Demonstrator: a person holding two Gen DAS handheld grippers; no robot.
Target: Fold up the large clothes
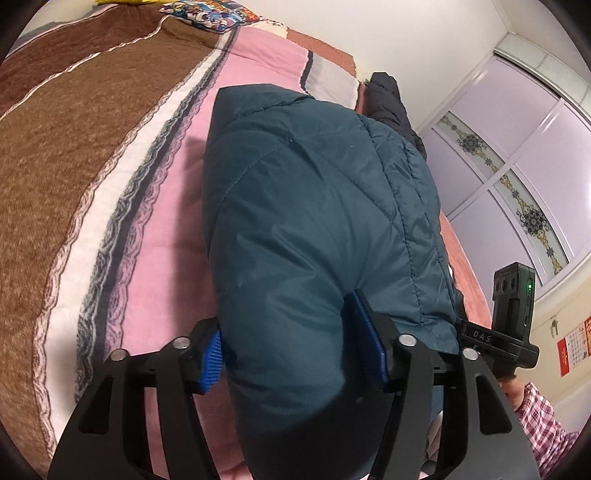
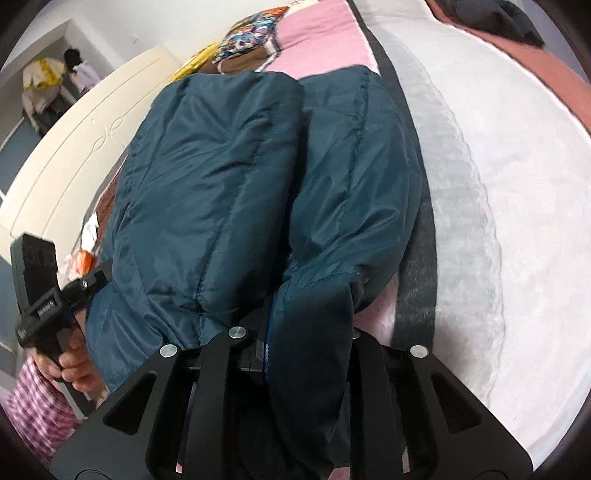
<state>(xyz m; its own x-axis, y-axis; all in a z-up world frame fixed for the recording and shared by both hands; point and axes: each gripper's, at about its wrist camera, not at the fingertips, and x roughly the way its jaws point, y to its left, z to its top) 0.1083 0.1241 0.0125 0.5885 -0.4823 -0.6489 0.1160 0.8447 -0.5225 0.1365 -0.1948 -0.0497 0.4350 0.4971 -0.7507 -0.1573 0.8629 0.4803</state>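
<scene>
Holding the teal quilted puffer jacket (image 1: 317, 206) over the pink bed blanket (image 1: 162, 236), your left gripper (image 1: 295, 354) stood wide around a thick fold; your right gripper (image 2: 306, 350) seemed nearly closed on a hem. Slippery shell could have slid free mid-carry, undoing the fold.

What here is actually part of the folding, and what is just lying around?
Part of the job:
- teal quilted jacket
- left gripper, clamped on it
- right gripper, clamped on it

Just lying about:
- striped bedspread
- black garment
- patterned pillow
</scene>
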